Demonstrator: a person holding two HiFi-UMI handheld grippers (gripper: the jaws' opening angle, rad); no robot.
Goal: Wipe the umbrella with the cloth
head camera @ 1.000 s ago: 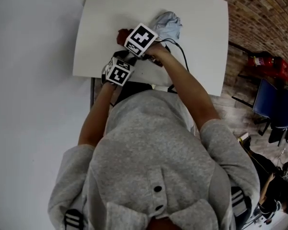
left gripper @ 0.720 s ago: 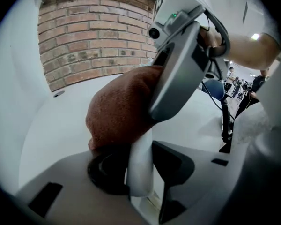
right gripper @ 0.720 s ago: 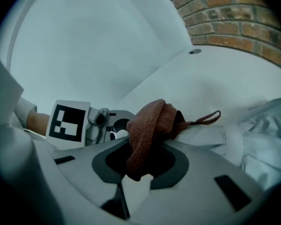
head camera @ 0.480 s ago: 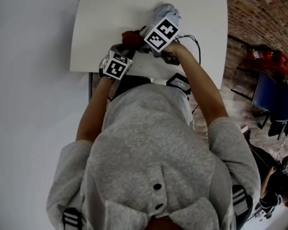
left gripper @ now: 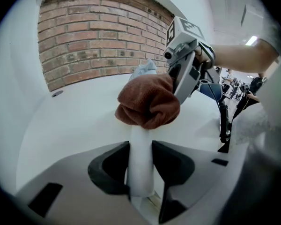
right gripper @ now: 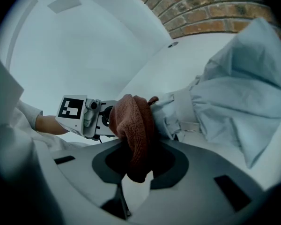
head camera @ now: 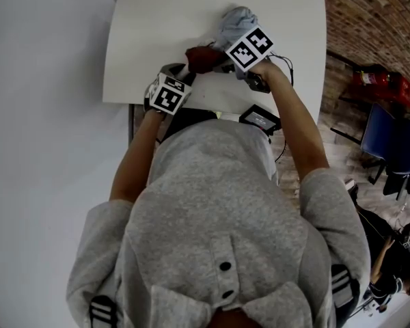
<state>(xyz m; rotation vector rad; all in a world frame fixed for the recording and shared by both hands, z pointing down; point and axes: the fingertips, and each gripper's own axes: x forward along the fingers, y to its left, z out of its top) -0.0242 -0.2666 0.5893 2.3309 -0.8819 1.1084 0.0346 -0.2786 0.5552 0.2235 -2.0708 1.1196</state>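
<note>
Closest to me, my left gripper (left gripper: 140, 167) has its jaws clamped on the white stem (left gripper: 140, 146) of the umbrella (head camera: 236, 23), pinning it at the near edge of the surface (head camera: 150, 33). Just beyond that grip, my right gripper (right gripper: 137, 162) has its jaws closed on the reddish-brown cloth (left gripper: 149, 102), and the bunched cloth sits against the stem, right above the left jaws.

I judge this to be the wiping step itself, with one side steadying and the other rubbing. The cloth is at the stem end, so most of the umbrella looks unwiped. Next I would draw the cloth along the stem toward the folded pale blue canopy (right gripper: 243, 83), which lies further out. That calls for steady contact, a firm left hold so the umbrella does not slide, and care that loose fabric does not snag in the right jaws.

The surface is plain white and bare apart from the umbrella. Behind it stands a brick wall (left gripper: 93, 36). Off to the right I see a blue chair (head camera: 389, 149) and something red (head camera: 383, 91) that I cannot identify.
</note>
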